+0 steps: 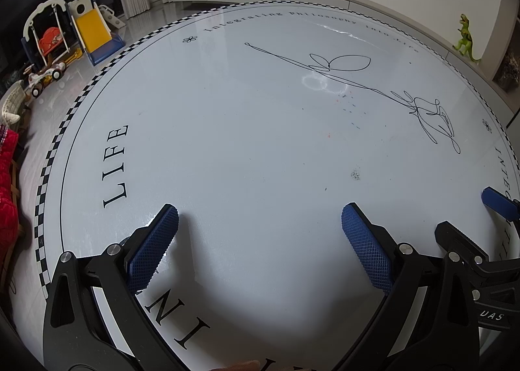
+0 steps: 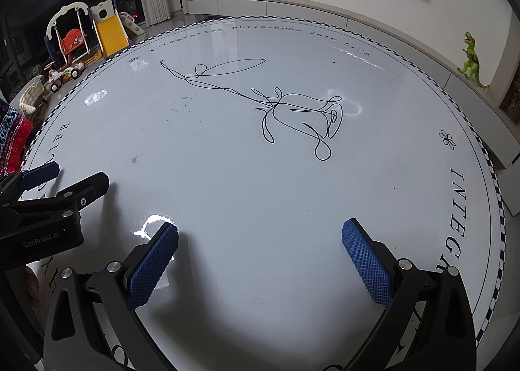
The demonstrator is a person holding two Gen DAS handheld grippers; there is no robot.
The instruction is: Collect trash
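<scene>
two hand-held grippers hover side by side over a round white table (image 1: 227, 143) with a checkered rim, printed lettering and a line-drawn rose (image 2: 302, 114). the left gripper (image 1: 260, 218) has its blue pads (image 1: 156, 247) spread wide with nothing between them; the right gripper (image 2: 260, 234) is equally wide and empty, and its black frame shows at the right edge of the left wrist view. no trash can be made out on the tabletop in either view, only small dark specks (image 1: 356, 174) and faint coloured marks near the drawing. a toy slide (image 1: 94, 30) and swing (image 1: 48, 36) stand on the floor beyond the table at far left, and a green toy dinosaur (image 2: 473, 60) stands on a low ledge along the wall at right.
</scene>
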